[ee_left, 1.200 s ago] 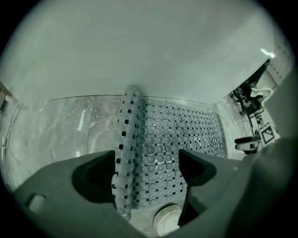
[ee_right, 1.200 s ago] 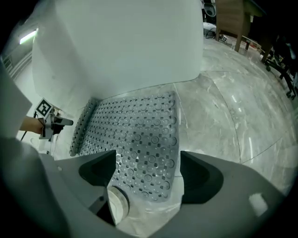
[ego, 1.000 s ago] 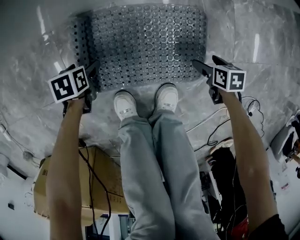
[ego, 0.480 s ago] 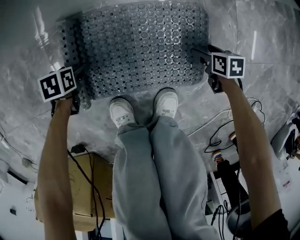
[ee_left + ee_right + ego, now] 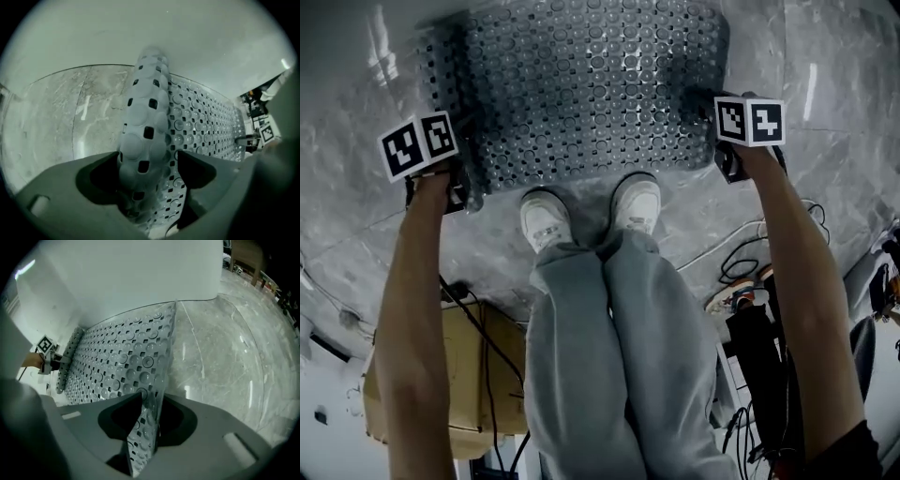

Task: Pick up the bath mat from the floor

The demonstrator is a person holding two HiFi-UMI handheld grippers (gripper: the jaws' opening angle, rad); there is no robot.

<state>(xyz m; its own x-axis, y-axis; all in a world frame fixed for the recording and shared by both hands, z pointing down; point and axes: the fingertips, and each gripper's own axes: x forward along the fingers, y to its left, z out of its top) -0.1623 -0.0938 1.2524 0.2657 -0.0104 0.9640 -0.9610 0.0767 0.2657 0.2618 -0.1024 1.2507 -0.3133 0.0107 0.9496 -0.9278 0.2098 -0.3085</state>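
Grey and studded with holes, the bath mat [image 5: 591,84] lies on the marble floor [image 5: 825,187] just beyond the person's white shoes [image 5: 546,220] in the head view, its long axis running across from one side of the shoes to the other. The left gripper [image 5: 464,183] is at the mat's short end left of the shoes, the right gripper [image 5: 710,105] at the short end to their right, both pointing steeply down. In the left gripper view that end of the mat is curled up into a thick ridge standing between wide-apart jaws; it leans on one jaw, while the other stands just clear of it, so nothing is clamped. In the right gripper view the jaws have just been closing and now pinch the thin edge of the mat, which rises upright between them.
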